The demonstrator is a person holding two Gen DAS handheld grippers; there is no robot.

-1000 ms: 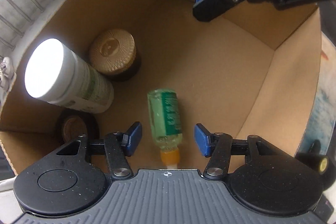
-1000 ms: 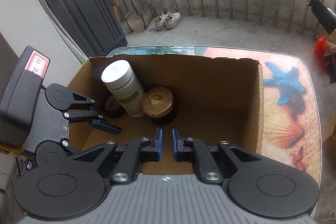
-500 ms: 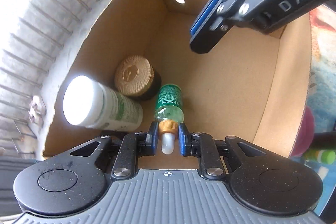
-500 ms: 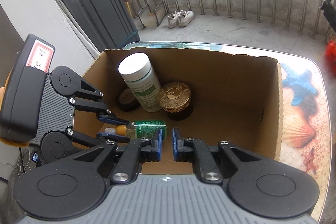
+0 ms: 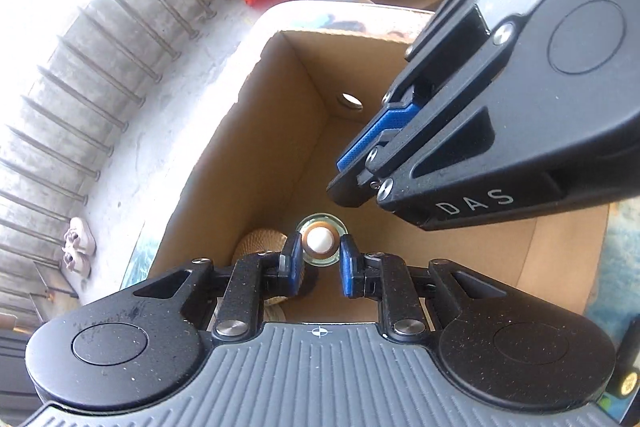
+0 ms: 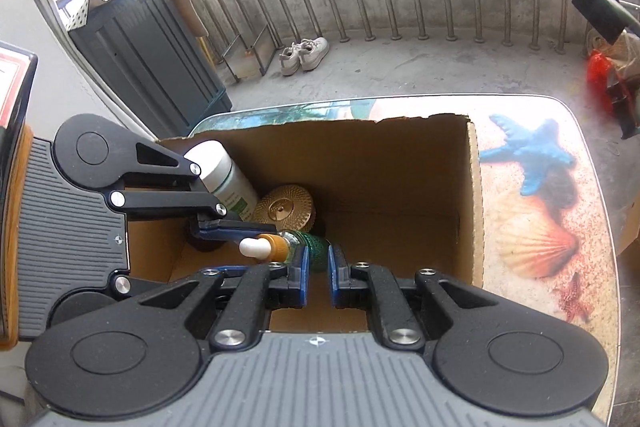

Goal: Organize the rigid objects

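A small green dropper bottle (image 6: 310, 247) with an orange collar and white bulb (image 5: 319, 239) stands upright inside the cardboard box (image 6: 474, 195). My left gripper (image 5: 319, 261) is above it, its jaws a little apart on either side of the bulb, not gripping. In the right wrist view the left gripper's fingers (image 6: 236, 227) lie beside the bottle's neck. My right gripper (image 6: 317, 277) is shut and empty above the box's near edge. It also shows in the left wrist view (image 5: 360, 163).
A white canister (image 6: 224, 175), a gold-lidded jar (image 6: 284, 207) and a dark tape roll (image 6: 202, 245) stand in the box's left corner. The box sits on a table with a starfish and shell print (image 6: 532, 163). Railings and shoes (image 6: 304, 53) lie beyond.
My left gripper shut on the lying bottle's neck, stood it upright, then opened slightly and rose. The right gripper stayed shut and lifted a little.
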